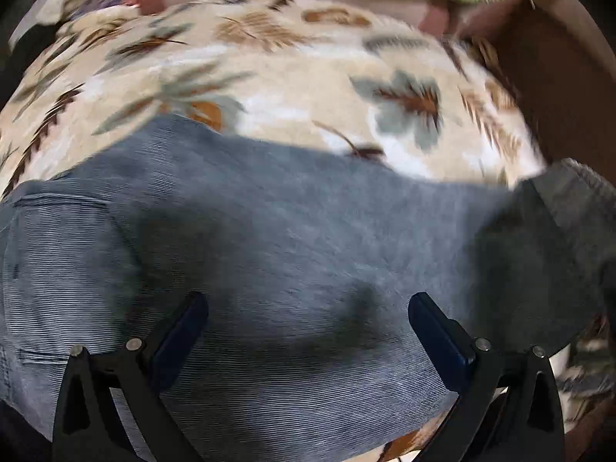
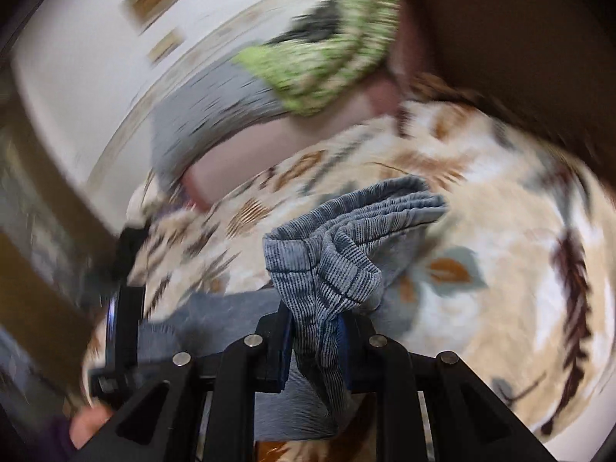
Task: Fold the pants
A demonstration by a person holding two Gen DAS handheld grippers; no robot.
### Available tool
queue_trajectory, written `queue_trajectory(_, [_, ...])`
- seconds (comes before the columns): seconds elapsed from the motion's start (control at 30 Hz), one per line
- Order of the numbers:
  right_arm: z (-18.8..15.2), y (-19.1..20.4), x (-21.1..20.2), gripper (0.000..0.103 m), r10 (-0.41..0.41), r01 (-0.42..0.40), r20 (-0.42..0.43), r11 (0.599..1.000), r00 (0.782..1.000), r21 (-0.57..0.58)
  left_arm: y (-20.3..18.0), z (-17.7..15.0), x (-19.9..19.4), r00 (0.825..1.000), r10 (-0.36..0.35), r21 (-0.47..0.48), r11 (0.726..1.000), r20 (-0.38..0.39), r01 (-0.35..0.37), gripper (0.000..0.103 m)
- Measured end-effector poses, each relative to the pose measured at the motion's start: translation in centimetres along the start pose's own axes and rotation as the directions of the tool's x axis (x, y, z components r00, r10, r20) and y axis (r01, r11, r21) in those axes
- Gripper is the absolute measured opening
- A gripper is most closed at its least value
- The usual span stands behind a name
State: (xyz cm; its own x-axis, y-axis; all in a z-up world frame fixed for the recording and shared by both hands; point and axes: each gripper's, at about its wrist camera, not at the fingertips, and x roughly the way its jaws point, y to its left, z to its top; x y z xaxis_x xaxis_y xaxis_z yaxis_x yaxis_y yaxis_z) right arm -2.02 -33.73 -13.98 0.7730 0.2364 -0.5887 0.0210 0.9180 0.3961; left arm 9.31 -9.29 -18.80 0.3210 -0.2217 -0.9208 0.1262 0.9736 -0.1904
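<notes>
Left gripper (image 1: 308,308) over blue-grey corduroy pants (image 1: 269,231) spread on the leaf-patterned blanket (image 1: 292,77), jaws spread wide and empty; right gripper (image 2: 313,331) lifting a bunched pant end (image 2: 338,254), jaws pinching it.

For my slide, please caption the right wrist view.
Right gripper shut on blue-grey corduroy pants above leaf-patterned beige blanket.

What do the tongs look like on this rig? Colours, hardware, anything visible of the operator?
Both the left tongs and right tongs have black angular plastic frames with triangular cut-outs, round silver pivot pins, and dark blue pads on the finger insides. No cables or markings show. A bit of the operator's bare hand and a purple sleeve edge show at lower left.
</notes>
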Motion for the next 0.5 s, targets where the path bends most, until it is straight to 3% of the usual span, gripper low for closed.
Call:
queue_trajectory(0.13, [-0.8, 5.9, 1.3, 0.021, 0.025, -0.037, -0.07, 0.985, 0.997, -0.168, 5.2, 0.8, -3.0, 0.998, -0.004, -0.107, 0.994, 0.066, 0.011, 0.103])
queue_trajectory(0.3, [-3.9, 10.5, 5.0, 0.025, 0.054, -0.108, -0.223, 0.965, 0.973, -0.238, 11.8, 1.1, -6.8, 0.986, 0.044, -0.234, 0.972, 0.163, -0.005, 0.103])
queue_trajectory(0.33, [-4.7, 11.0, 6.0, 0.025, 0.051, -0.115, -0.26, 0.964, 0.964, -0.238, 12.7, 1.1, -7.0, 0.983, 0.066, -0.244, 0.97, 0.172, -0.022, 0.103])
queue_trajectory(0.37, [-5.9, 11.5, 7.4, 0.033, 0.053, -0.131, -0.325, 0.966, 0.944, -0.224, 13.4, 0.8, -7.2, 0.981, 0.085, -0.25, 0.967, 0.177, -0.038, 0.103])
queue_trajectory(0.4, [-6.6, 11.6, 8.4, 0.046, 0.06, -0.146, -0.37, 0.967, 0.927, -0.208, 13.9, 0.7, -7.3, 0.979, 0.099, -0.257, 0.965, 0.179, -0.051, 0.103])
queue_trajectory(0.43, [-7.5, 11.7, 9.4, 0.051, 0.078, -0.17, -0.425, 0.968, 0.902, -0.183, 14.4, 0.4, -7.3, 0.979, 0.105, -0.26, 0.964, 0.177, -0.056, 0.103])
queue_trajectory(0.5, [-8.6, 11.3, 9.7, 0.054, 0.146, -0.23, -0.475, 0.965, 0.868, -0.125, 15.2, 0.0, -7.0, 0.983, 0.095, -0.255, 0.965, 0.156, -0.053, 0.103])
